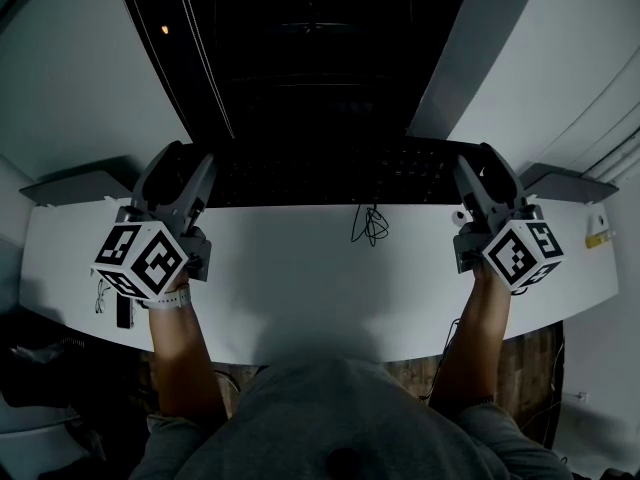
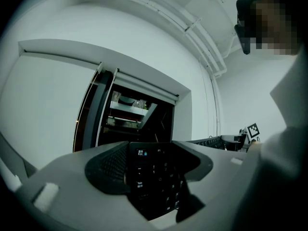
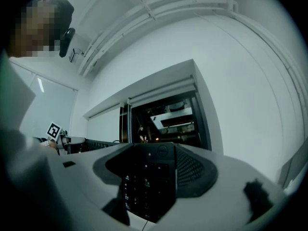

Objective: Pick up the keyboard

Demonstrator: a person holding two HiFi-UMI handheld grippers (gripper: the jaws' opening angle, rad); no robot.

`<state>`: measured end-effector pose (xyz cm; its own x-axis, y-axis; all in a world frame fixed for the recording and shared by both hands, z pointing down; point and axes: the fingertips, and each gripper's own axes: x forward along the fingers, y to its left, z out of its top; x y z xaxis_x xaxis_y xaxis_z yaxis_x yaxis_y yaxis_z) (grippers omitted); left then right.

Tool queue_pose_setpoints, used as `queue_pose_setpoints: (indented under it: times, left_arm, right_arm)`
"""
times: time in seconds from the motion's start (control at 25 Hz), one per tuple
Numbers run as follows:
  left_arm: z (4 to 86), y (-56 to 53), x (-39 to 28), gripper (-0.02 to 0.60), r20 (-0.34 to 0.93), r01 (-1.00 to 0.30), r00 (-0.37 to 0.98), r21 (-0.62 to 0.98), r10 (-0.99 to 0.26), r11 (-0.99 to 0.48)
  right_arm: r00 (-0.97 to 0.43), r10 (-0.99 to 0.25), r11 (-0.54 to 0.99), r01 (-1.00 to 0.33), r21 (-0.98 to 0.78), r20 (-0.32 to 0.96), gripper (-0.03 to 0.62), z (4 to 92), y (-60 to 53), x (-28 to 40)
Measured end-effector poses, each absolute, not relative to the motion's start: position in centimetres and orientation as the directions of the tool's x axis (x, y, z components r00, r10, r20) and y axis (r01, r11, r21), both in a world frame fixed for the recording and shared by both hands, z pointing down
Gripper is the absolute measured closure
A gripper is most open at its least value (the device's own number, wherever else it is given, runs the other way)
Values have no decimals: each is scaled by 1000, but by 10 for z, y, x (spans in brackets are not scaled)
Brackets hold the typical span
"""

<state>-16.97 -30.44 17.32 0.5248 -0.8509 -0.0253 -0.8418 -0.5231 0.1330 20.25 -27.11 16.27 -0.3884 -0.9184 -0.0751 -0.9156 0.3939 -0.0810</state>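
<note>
keyboard (image 1: 330,173): you are holding black plastic, and its keys are looking matt and smooth.
left gripper (image 1: 192,176): you are squeezing with a grey plastic shell that is looking matt and smooth.
right gripper (image 1: 468,176): the same grey matt plastic is showing here.
pads (image 2: 108,167): the dark insides are looking rough, with tiny bumps, like rubber.
marker cube (image 1: 140,258): its black and white squares are looking flat and matt, like paper.
table (image 1: 300,283): the white top is looking smooth, shining only a little.
shirt (image 1: 340,423): you are wearing soft grey cloth.
floor (image 1: 530,353): brown wood is showing past the table's edge.
</note>
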Motion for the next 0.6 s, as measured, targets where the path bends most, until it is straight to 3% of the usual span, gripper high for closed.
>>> queue_pose_setpoints:
  times: [0.6]
  left_arm:
    - [176,-307,-169,318,-18,-842,526,134,-850,-523]
  right_arm:
    - [-387,-919,393,-916,-87,-75,321,166,-273,204]
